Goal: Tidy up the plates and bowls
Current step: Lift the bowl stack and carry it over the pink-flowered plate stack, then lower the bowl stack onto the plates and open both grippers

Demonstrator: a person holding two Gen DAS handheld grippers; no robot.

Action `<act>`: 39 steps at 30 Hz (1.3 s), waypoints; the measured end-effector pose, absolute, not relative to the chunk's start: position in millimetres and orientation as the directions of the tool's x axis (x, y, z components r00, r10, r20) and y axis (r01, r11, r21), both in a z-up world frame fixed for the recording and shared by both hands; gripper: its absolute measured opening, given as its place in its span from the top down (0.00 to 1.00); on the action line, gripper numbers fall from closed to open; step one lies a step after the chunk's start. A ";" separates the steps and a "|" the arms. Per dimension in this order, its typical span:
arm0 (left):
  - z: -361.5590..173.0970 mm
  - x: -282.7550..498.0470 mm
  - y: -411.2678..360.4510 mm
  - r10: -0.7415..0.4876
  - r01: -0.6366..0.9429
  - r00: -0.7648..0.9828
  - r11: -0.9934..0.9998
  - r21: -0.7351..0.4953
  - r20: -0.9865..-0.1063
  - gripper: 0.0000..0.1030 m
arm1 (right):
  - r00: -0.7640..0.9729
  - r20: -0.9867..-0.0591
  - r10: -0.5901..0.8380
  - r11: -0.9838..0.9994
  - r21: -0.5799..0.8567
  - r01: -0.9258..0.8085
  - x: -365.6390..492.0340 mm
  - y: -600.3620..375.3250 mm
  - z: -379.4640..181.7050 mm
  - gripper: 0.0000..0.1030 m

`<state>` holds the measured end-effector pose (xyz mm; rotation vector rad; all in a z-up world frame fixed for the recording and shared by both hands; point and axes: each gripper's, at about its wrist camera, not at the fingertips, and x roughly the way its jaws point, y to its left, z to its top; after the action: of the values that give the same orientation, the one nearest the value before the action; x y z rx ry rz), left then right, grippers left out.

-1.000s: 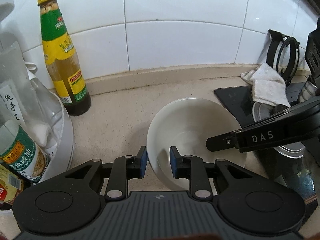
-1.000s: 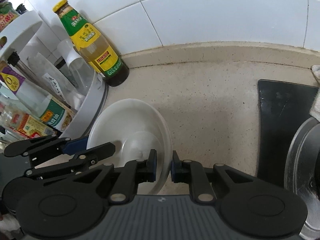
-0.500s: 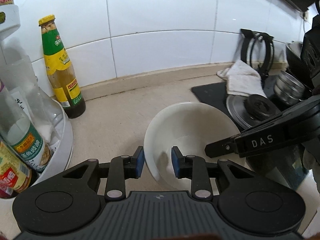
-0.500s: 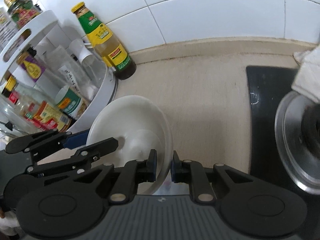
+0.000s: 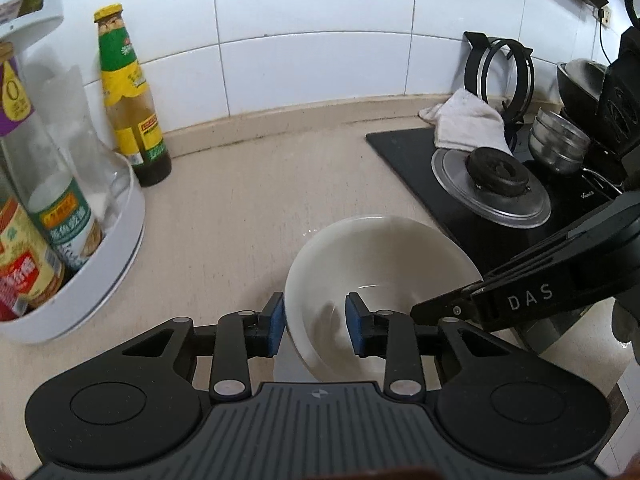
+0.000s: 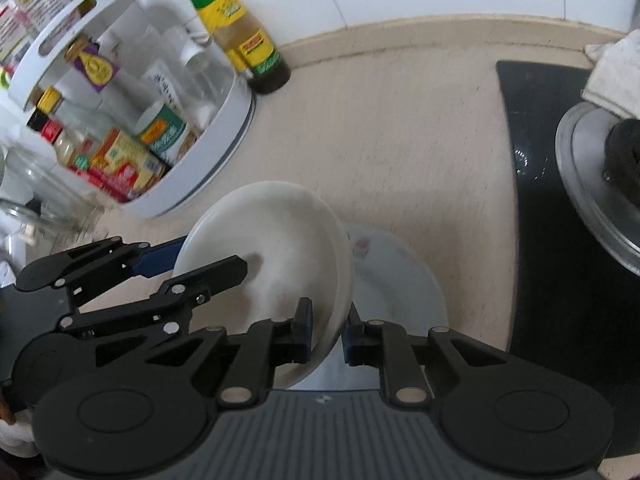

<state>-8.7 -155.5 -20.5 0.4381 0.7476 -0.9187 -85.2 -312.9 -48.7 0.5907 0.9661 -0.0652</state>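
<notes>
A white bowl (image 5: 384, 256) is held above the beige counter by both grippers. My left gripper (image 5: 316, 318) straddles the bowl's near-left rim, its left pad against the outside wall. My right gripper (image 6: 326, 330) is shut on the bowl's right rim (image 6: 340, 280); its finger shows in the left wrist view (image 5: 520, 296). A white plate (image 6: 396, 280) with a small pink mark lies on the counter below the bowl, on its right. The left gripper also shows in the right wrist view (image 6: 192, 264).
A white round spice rack (image 5: 100, 240) with bottles and jars stands at the left. A yellow-green sauce bottle (image 5: 132, 108) is by the tiled wall. A black stove (image 5: 480, 184) with a metal lid (image 5: 492, 184), a white cloth (image 5: 468, 120) and steel bowls (image 5: 560, 140) is at the right.
Both grippers have lifted the bowl up and back from the counter, and the plate under it has come into view. The rack and stove now show more fully.
</notes>
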 end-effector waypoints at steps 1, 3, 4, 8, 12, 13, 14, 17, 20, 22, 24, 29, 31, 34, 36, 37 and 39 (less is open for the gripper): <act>-20.7 -11.6 -154.3 -0.546 0.833 0.388 0.553 0.029 -0.743 0.62 | 0.576 -0.790 0.212 0.843 0.446 0.301 -87.3 -312.3 -49.3 0.84; -21.2 -16.3 -151.5 -0.540 0.824 0.390 0.566 0.021 -0.746 0.62 | 0.565 -0.791 0.232 0.842 0.455 0.290 -91.9 -311.0 -51.0 0.83; -21.7 -19.7 -150.0 -0.535 0.821 0.392 0.571 0.022 -0.749 0.62 | 0.559 -0.792 0.244 0.841 0.460 0.284 -94.2 -310.2 -52.1 0.83; -24.2 -29.2 -144.9 -0.523 0.811 0.394 0.584 0.019 -0.756 0.62 | 0.540 -0.798 0.268 0.845 0.464 0.266 -100.7 -307.5 -54.4 0.83; -26.7 -31.7 -143.6 -0.518 0.800 0.392 0.600 0.004 -0.760 0.62 | 0.523 -0.806 0.277 0.849 0.460 0.259 -101.4 -306.8 -55.2 0.83; -27.6 -31.4 -143.1 -0.517 0.797 0.390 0.604 -0.002 -0.762 0.62 | 0.520 -0.808 0.277 0.851 0.458 0.259 -100.9 -306.7 -55.7 0.83; -28.0 -31.9 -142.7 -0.516 0.795 0.390 0.606 -0.004 -0.763 0.62 | 0.516 -0.811 0.278 0.851 0.457 0.259 -100.4 -306.7 -56.1 0.83; -29.7 -32.2 -142.1 -0.513 0.790 0.387 0.613 -0.012 -0.766 0.62 | 0.504 -0.814 0.288 0.848 0.461 0.261 -99.4 -306.9 -58.0 0.83; -32.4 -32.3 -142.7 -0.511 0.789 0.378 0.614 -0.019 -0.772 0.62 | 0.491 -0.821 0.292 0.849 0.458 0.262 -99.6 -306.5 -60.1 0.83; -35.0 -30.5 -143.4 -0.508 0.789 0.373 0.614 -0.023 -0.777 0.62 | 0.484 -0.826 0.290 0.851 0.454 0.265 -98.6 -307.6 -61.5 0.83; -37.8 -28.6 -144.4 -0.505 0.788 0.366 0.615 -0.029 -0.782 0.62 | 0.479 -0.828 0.292 0.847 0.456 0.272 -95.1 -308.6 -64.0 0.83; -43.5 -25.7 -146.2 -0.497 0.790 0.353 0.612 -0.032 -0.793 0.62 | 0.468 -0.829 0.306 0.831 0.472 0.293 -92.6 -312.7 -73.1 0.83; -43.4 -24.1 -146.7 -0.498 0.791 0.349 0.611 -0.036 -0.794 0.62 | 0.468 -0.828 0.309 0.829 0.475 0.295 -92.5 -313.0 -73.2 0.83; -43.4 -22.7 -146.8 -0.500 0.791 0.346 0.610 -0.039 -0.794 0.61 | 0.466 -0.830 0.306 0.829 0.473 0.299 -91.1 -312.9 -72.9 0.83; -44.0 -22.1 -146.8 -0.501 0.792 0.343 0.609 -0.043 -0.794 0.61 | 0.468 -0.832 0.297 0.832 0.466 0.301 -90.1 -312.5 -72.2 0.83; -44.2 -21.6 -146.0 -0.501 0.791 0.345 0.610 -0.041 -0.794 0.58 | 0.470 -0.833 0.292 0.834 0.463 0.302 -89.6 -312.6 -71.9 0.83; -44.0 -22.1 -146.1 -0.499 0.790 0.351 0.612 -0.036 -0.793 0.51 | 0.477 -0.833 0.280 0.839 0.454 0.299 -89.7 -312.6 -70.9 0.82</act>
<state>-22.1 -146.1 -44.0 0.3864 0.8663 -0.8613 -89.7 -312.6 -70.9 0.6051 1.0921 -0.0124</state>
